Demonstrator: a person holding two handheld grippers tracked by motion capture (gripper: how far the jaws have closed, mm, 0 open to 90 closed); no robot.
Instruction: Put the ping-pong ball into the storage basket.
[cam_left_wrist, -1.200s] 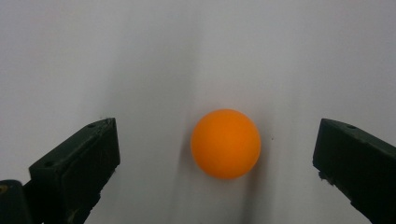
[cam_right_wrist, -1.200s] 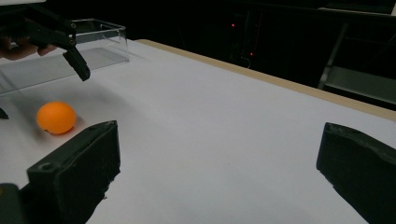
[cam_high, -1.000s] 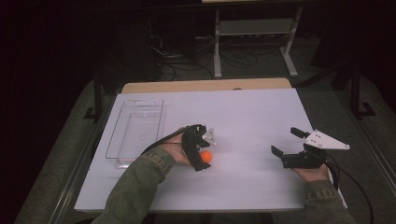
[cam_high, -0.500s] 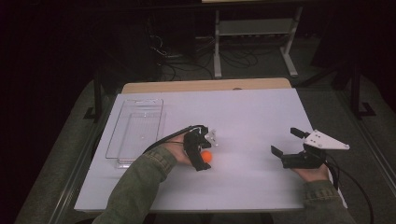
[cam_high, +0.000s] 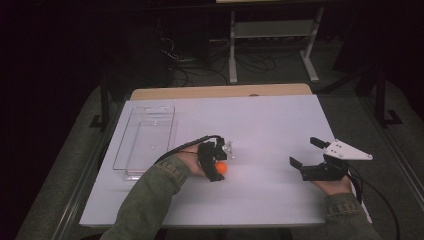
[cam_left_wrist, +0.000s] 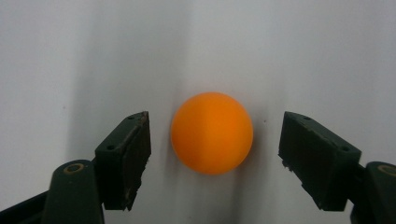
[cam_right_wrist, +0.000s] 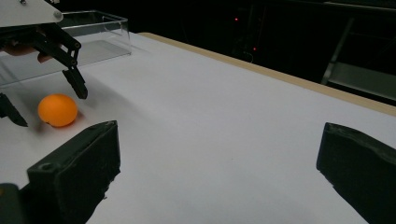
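Note:
An orange ball (cam_high: 221, 169) lies on the white table sheet (cam_high: 270, 120), left of the middle. My left gripper (cam_high: 218, 165) points down over it, one jaw on each side. In the left gripper view the ball (cam_left_wrist: 212, 133) sits between the two jaws with a gap on both sides, so my left gripper (cam_left_wrist: 215, 120) is open; its jaws have just been closing in on the ball. My right gripper (cam_high: 305, 151) rests open near the right front of the table, nothing between its jaws. The right gripper view looks across the sheet at the ball (cam_right_wrist: 57, 110).
A clear plastic tray (cam_high: 145, 145) stands at the left side of the table, just behind my left hand; the right gripper view has it too, as the tray (cam_right_wrist: 93, 32) beyond the ball. A wooden edge (cam_high: 220, 92) runs along the table's far side.
The left gripper's jaws have narrowed around the orange ball. Both hands have stayed where they were, and the ball has not moved.

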